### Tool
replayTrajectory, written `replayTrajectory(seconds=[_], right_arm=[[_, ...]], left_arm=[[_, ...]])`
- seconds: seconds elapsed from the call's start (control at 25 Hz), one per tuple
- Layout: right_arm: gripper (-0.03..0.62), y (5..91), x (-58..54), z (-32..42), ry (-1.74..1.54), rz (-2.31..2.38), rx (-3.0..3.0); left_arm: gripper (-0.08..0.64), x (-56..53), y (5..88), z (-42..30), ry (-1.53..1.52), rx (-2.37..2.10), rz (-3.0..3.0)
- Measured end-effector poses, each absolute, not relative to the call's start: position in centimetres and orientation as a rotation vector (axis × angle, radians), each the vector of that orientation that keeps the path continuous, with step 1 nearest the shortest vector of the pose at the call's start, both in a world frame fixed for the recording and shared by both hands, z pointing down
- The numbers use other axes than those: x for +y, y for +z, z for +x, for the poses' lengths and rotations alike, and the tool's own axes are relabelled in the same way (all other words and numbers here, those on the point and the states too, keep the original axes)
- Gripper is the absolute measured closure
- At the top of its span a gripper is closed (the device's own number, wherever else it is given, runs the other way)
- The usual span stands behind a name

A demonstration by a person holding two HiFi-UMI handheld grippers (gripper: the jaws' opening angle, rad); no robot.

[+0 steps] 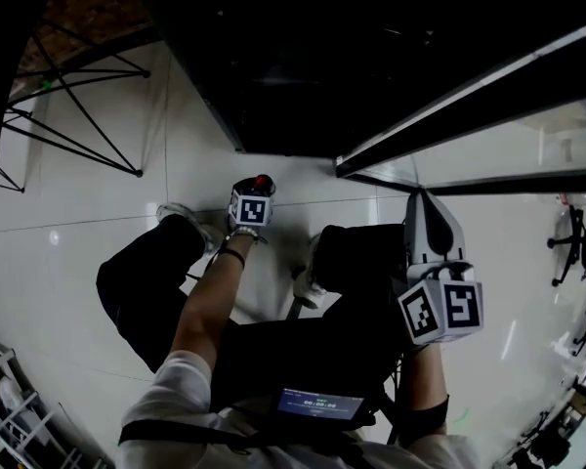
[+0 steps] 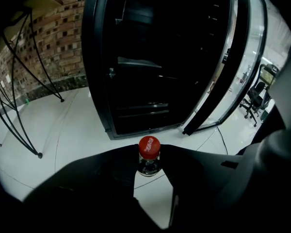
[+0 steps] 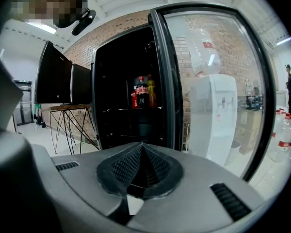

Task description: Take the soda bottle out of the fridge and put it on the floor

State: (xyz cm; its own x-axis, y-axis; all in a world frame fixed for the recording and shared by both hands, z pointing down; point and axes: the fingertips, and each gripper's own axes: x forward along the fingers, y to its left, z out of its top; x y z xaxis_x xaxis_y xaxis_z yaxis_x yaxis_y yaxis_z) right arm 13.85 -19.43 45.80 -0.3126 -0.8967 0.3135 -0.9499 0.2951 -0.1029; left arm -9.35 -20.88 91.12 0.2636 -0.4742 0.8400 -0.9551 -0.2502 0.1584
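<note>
Left tongs [image 2: 149, 153]: my jaws are clamped on the neck of the soda bottle [image 2: 149, 146], just under its red cap [image 2: 149, 144].
Bottle place: outside the fridge [image 2: 150, 57], in front of its base, over the white floor [image 2: 77, 125]. Bottle base hidden, so I cannot tell floor contact.
Right tongs [image 3: 141, 152]: my jaws are together and empty, facing the fridge opening.
Edges: fridge door [image 3: 208, 81] open to the right of the fridge, wire table legs [image 2: 19, 106] to its left.
Open room: bare floor between fridge base and bottle.
</note>
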Motion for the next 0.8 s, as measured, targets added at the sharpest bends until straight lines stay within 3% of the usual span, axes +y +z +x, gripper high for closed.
replayTrajectory(seconds=[0.8], right_arm=[[0.575,46.4,-19.7,13.7,0.43,1.696,-2.358]], left_arm=[[0.42,-21.4,98.6,-8.9,1.055,-1.263,1.87]])
